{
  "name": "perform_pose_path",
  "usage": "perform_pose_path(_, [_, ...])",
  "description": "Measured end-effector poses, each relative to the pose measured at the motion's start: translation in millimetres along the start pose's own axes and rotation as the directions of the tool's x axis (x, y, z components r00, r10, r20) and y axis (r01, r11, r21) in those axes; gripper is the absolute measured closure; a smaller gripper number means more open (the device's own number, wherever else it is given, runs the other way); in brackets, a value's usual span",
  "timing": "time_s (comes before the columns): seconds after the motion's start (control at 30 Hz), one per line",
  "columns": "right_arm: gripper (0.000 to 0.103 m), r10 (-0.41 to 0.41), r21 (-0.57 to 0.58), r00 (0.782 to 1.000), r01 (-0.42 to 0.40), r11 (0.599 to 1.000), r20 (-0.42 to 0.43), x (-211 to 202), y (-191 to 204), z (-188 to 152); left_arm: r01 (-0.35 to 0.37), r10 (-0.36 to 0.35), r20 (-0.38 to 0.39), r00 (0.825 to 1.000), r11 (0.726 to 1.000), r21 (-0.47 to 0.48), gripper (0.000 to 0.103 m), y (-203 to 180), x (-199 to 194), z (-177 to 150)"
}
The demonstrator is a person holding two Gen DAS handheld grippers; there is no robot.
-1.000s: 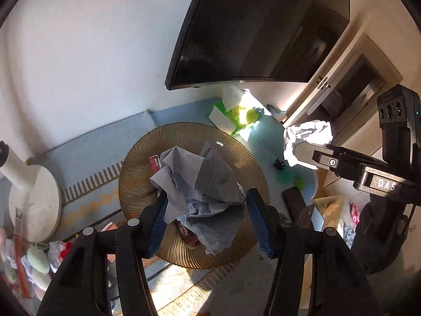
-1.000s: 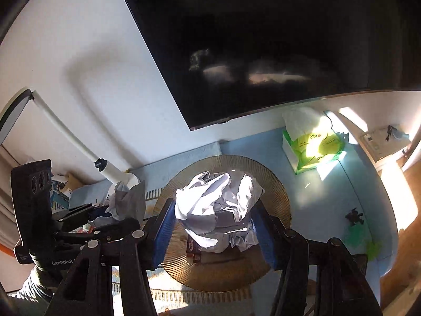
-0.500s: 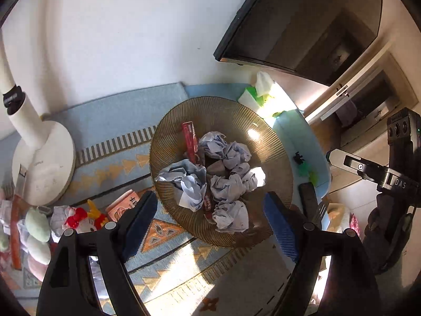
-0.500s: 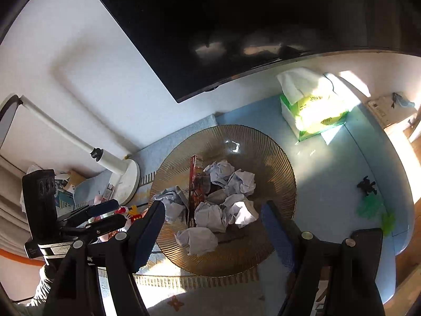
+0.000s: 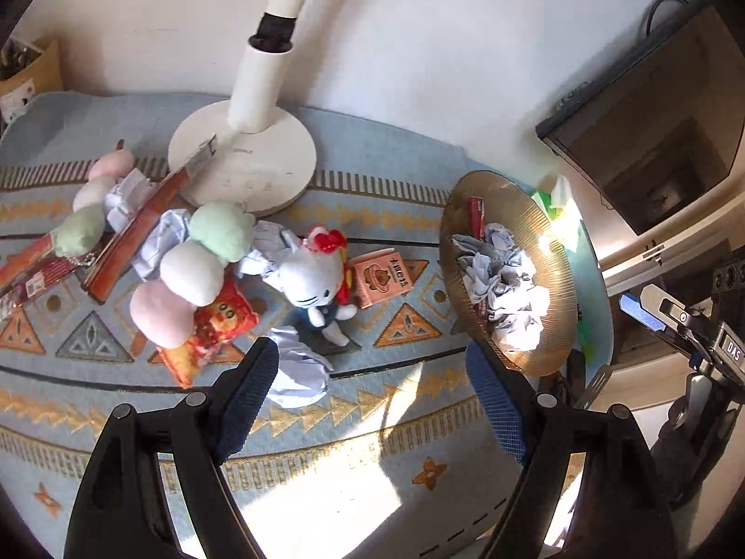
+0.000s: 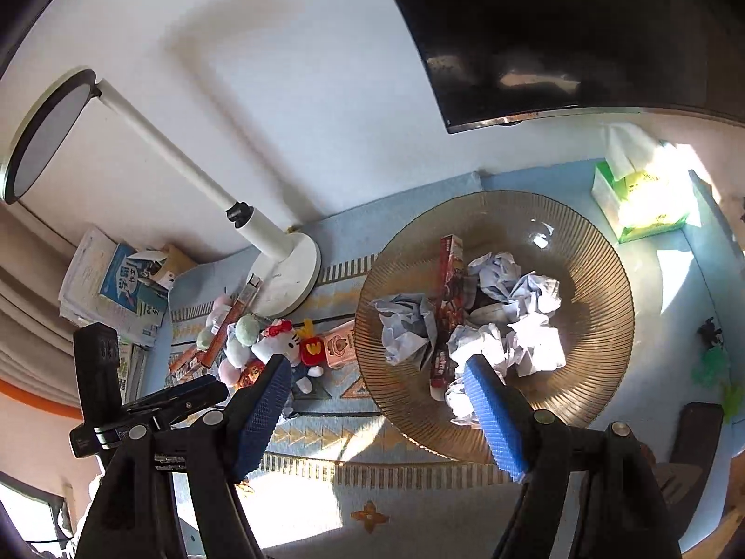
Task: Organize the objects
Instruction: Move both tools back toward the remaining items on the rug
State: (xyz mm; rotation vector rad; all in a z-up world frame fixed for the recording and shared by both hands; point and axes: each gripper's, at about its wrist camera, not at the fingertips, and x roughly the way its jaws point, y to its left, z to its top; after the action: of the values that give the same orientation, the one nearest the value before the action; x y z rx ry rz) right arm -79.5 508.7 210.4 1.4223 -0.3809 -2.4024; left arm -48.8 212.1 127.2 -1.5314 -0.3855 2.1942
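Crumpled papers [image 6: 512, 316], about six, in one ribbed dish [image 6: 600, 326]; both grippers' fingers spread, empty

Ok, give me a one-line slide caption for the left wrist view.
Open left claw above a crumpled paper ball on the patterned mat, beside plush toys and a paper-filled brown plate.

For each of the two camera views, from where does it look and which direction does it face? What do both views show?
Left wrist: sits behind the open left gripper, looking down at the patterned mat, with a crumpled paper ball by its left finger; the right gripper shows at the right edge.
Right wrist: sits behind the open right gripper, facing the ribbed glass plate; the left gripper shows at left.
Shared: plate, white cat plush, lamp base.
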Motion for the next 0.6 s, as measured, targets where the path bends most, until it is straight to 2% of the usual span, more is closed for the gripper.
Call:
perform_pose_path(0.27, [0.028,0.071,-0.043,0.992,-0.076,0.996,-0.105,56,62,-16,-0.069,0.074,0.036,0.997,0.989,-0.132,0.021,89,-41,-2])
perform_pose_path(0.33, [0.028,0.09,-0.045,0.984,-0.098,0.994,-0.157,83,80,-27,-0.056,0.06,0.018,0.998,0.986,-0.156,0.021,107,-42,-2])
perform_pose_path(0.47, [0.028,0.074,-0.077,0.957,-0.099,0.992,-0.281,146,114,-54,0.036,-0.043,-0.031,0.999,0.978,-0.207,0.021,132,-27,1])
perform_pose_path(0.53, [0.028,0.044,-0.102,0.946,-0.081,0.991,-0.321,172,125,-66,0.056,-0.068,-0.058,0.996,0.981,-0.187,0.021,132,-14,6])
perform_pose_path(0.6, [0.028,0.012,-0.124,0.934,-0.06,0.991,-0.356,193,131,-74,0.033,-0.044,-0.077,0.996,0.989,-0.143,0.021,128,1,12])
